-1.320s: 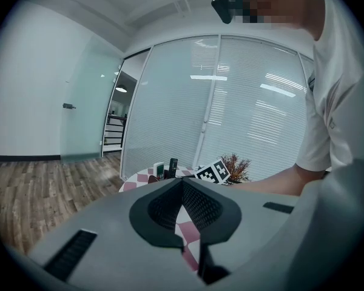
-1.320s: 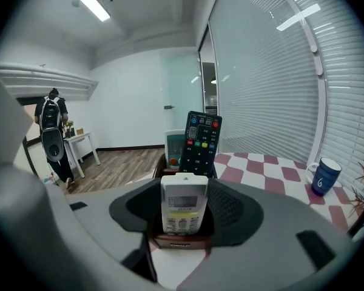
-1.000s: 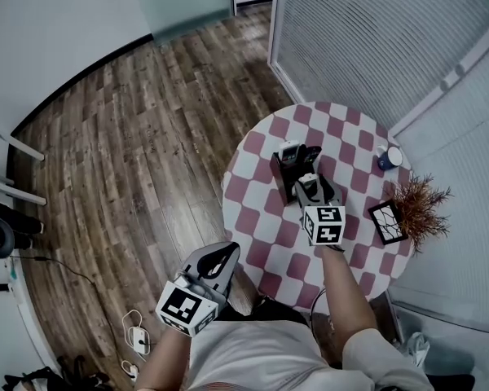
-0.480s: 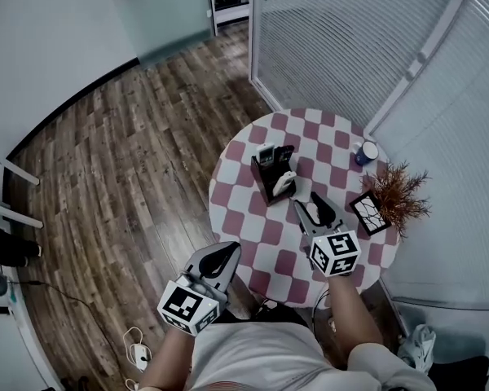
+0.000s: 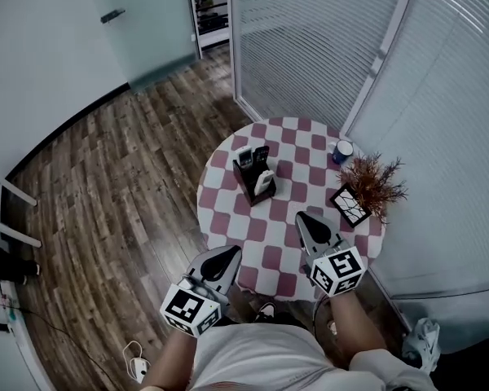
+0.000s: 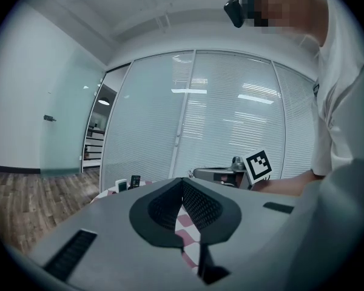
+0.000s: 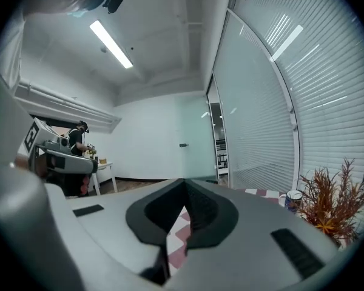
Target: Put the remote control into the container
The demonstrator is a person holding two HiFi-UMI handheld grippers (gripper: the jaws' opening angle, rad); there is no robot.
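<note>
While I look down at the round table [image 5: 261, 236] with its red and white squares, both grippers hang by its near edge, well apart from the things on it. The right gripper [image 5: 303, 217] has just been closing its jaws. Now they are pressed together with nothing between them. The left gripper [image 5: 230, 252] has its jaws together too and holds nothing. The white remote control [image 5: 263, 182] stands in the black container [image 5: 244, 182], at the end nearer to me, and two more remotes [image 5: 246, 155] stand behind it. The container sits on the left part of the table. On the right part I see a blue cup [image 5: 341, 151], a dry plant [image 5: 373, 179] and a small picture frame [image 5: 350, 206] just beside the plant.
</note>
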